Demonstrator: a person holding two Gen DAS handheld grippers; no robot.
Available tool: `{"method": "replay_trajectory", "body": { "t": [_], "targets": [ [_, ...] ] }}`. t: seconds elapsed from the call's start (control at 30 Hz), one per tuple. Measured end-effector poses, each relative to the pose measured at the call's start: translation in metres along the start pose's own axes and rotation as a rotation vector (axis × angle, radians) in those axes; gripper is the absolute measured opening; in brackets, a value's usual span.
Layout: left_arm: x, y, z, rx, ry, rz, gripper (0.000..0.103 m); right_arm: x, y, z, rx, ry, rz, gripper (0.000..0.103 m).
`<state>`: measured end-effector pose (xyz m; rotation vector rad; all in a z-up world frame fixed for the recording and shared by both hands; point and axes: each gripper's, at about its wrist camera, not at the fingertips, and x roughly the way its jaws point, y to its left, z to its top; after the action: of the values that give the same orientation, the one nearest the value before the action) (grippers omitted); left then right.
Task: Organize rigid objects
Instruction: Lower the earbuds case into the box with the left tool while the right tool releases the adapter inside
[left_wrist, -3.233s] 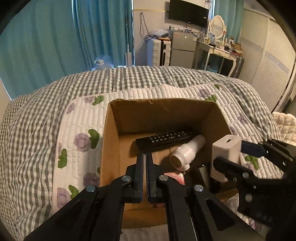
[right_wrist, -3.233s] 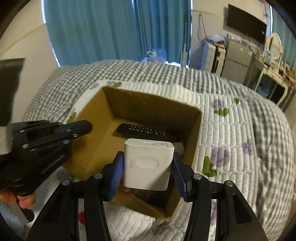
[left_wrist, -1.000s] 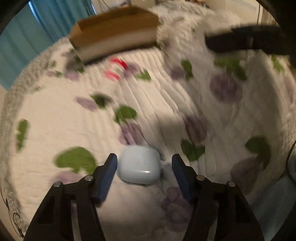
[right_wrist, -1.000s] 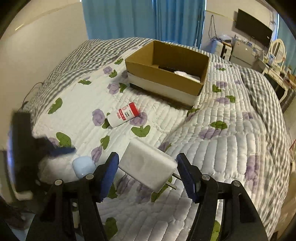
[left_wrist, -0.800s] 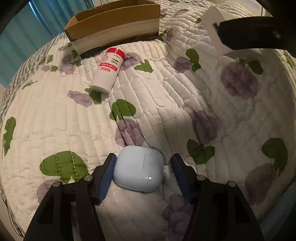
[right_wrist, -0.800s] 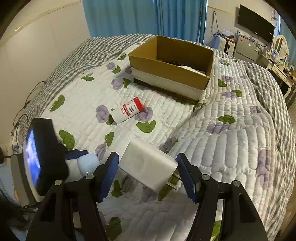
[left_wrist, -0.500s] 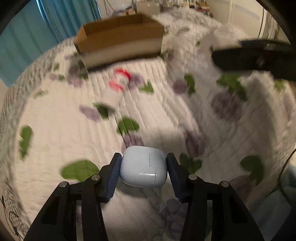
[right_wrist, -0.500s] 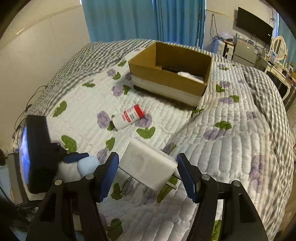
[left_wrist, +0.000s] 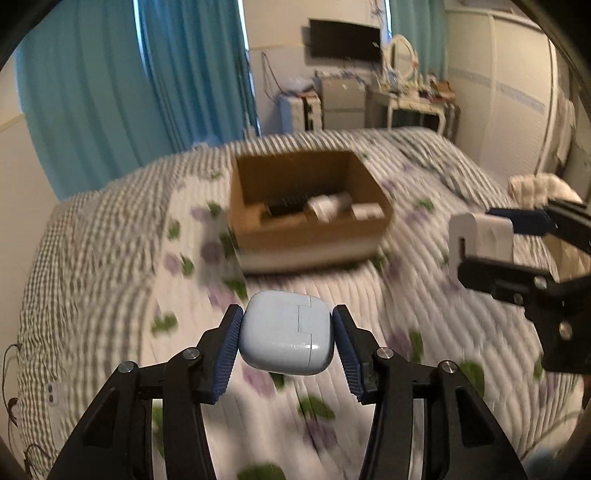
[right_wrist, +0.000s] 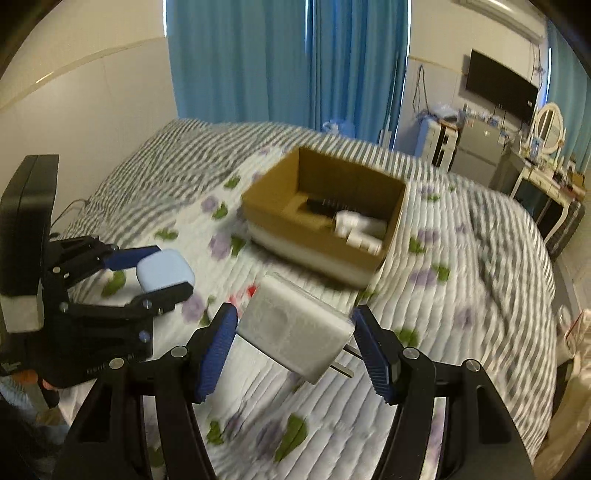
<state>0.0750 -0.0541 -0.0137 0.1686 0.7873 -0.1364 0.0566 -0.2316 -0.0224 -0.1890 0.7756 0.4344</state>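
Note:
My left gripper (left_wrist: 287, 341) is shut on a pale blue earbud case (left_wrist: 286, 341) and holds it above the quilt; the case also shows in the right wrist view (right_wrist: 164, 271). My right gripper (right_wrist: 293, 334) is shut on a white plug charger (right_wrist: 295, 328), tilted, prongs to the right; the charger also shows in the left wrist view (left_wrist: 480, 230). An open cardboard box (left_wrist: 310, 184) (right_wrist: 391, 218) sits ahead on the bed, holding a black remote (right_wrist: 325, 205) and white items (right_wrist: 356, 225). A red-capped bottle (right_wrist: 247, 291) peeks out behind the charger.
The bed carries a white floral quilt (left_wrist: 332, 291) over a grey checked cover (left_wrist: 92, 229). Blue curtains (right_wrist: 295, 62), a TV (right_wrist: 500, 90) and a dresser (right_wrist: 535, 177) stand behind. The view is motion-blurred.
My left gripper has closed on the earbud case and lifted it off the quilt. Both grippers have risen and now face the box.

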Motion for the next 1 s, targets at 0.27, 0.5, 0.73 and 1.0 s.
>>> {"method": "replay_trajectory", "body": {
  "t": [0.27,0.5,0.73,1.0],
  "targets": [
    [0.032,0.023,0.087,-0.041,-0.077,0.030,0.050,0.010,-0.023,0.072,-0.021,-0.091,-0.028,0.065],
    [0.109,0.035,0.135,-0.058,-0.032,0.055,0.050,0.052,-0.053,0.118,0.005,-0.093,-0.042,0.065],
    [0.187,0.042,0.128,-0.113,0.108,0.048,0.051,0.092,-0.074,0.127,0.018,-0.053,-0.035,0.065],
    [0.192,0.040,0.127,-0.128,0.105,0.002,0.072,0.126,-0.093,0.123,0.050,-0.007,-0.016,0.065]
  ]
}}
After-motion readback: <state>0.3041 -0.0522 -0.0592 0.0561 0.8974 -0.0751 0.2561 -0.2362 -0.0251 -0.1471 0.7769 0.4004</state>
